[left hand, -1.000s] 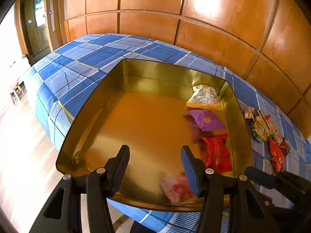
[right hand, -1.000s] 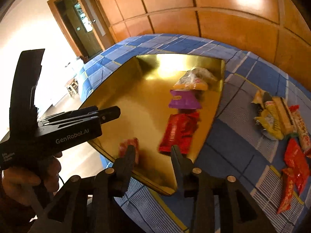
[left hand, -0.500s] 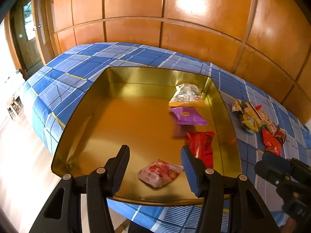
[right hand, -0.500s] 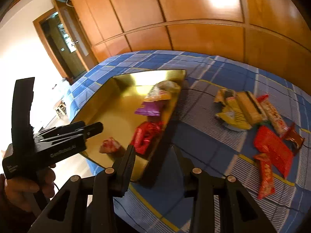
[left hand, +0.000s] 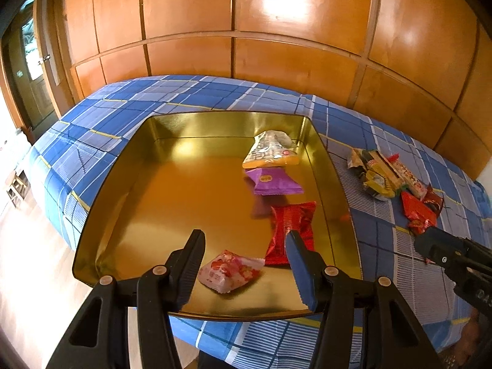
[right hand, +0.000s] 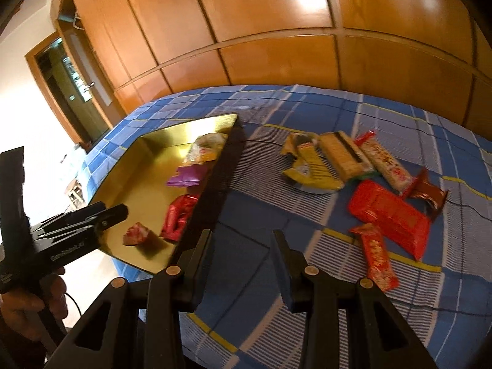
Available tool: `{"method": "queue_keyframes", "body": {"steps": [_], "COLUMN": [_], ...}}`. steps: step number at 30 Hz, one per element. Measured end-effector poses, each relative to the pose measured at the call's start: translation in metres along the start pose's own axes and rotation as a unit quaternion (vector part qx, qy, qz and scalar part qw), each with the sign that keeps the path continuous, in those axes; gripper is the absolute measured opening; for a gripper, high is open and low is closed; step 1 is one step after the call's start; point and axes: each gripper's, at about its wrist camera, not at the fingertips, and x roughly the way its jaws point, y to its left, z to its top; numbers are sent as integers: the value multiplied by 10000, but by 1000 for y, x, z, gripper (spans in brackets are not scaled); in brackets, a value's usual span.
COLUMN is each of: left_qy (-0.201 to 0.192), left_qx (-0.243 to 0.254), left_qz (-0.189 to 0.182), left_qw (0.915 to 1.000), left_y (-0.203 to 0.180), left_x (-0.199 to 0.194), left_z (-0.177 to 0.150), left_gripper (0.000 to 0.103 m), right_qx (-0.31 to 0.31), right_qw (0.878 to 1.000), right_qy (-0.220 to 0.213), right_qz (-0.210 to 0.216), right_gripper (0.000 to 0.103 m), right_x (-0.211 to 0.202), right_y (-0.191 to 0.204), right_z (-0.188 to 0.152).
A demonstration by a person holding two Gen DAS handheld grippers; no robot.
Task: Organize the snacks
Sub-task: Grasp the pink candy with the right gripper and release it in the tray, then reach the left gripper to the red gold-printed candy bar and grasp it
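A gold tray (left hand: 215, 126) lies on the blue checked cloth. In it are a clear-and-orange packet (left hand: 270, 152), a purple packet (left hand: 273, 181), a red packet (left hand: 292, 224) and a pink packet (left hand: 229, 270). My left gripper (left hand: 244, 235) hovers open above the tray's near end, with the pink packet lying loose on the tray floor below it. My right gripper (right hand: 242, 234) is open and empty over the cloth, just right of the tray (right hand: 181, 127). Right of it lie loose snacks: a yellow packet (right hand: 310, 170), a beige bar (right hand: 341, 153), a large red packet (right hand: 387, 212) and a small red bar (right hand: 376, 255).
Wooden wall panels (left hand: 246, 61) run behind the cloth-covered surface. A doorway (right hand: 70, 92) and a drop to the floor (left hand: 27, 261) lie to the left. A white-and-red bar (right hand: 387, 163) and a brown wrapper (right hand: 430, 192) sit at the pile's far right. A hand (right hand: 18, 301) holds the left gripper.
The pink packet fell from near my left gripper and came to rest on the tray floor. My right gripper swung right, from over the tray to over the cloth near the loose snacks.
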Motion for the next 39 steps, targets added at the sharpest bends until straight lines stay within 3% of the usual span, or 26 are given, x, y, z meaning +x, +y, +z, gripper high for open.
{"method": "queue_keyframes", "body": {"steps": [11,22,27,34,39], "left_qy": [11,69,250,861,1149], "left_qx": [303,787,1106,1407,1594], "left_qz": [-160,-591,-1027,-1684,-1940], "left_qw": [9994,9951,9882,9718,9611], "left_y": [-20,-56,-91,-154,-205], "left_x": [-1,-2,3,25,41], "left_z": [-1,3,6,9,7], "left_gripper": [55,55,55,55,55], "right_qx": [607,1366,1649,1817,1856], "right_qw": [9966,9822,9750,9711,9697], "right_qy": [36,96,102,50,-40], "right_qz": [-549,-1283,-1487,-1547,-1587], "right_gripper": [38,38,38,38,38], "right_x": [-13,-35,-43,-52,-57], "right_y": [-53,-120,-140,-154,-159], "right_z": [-14,-44,-55,-65,-66]}}
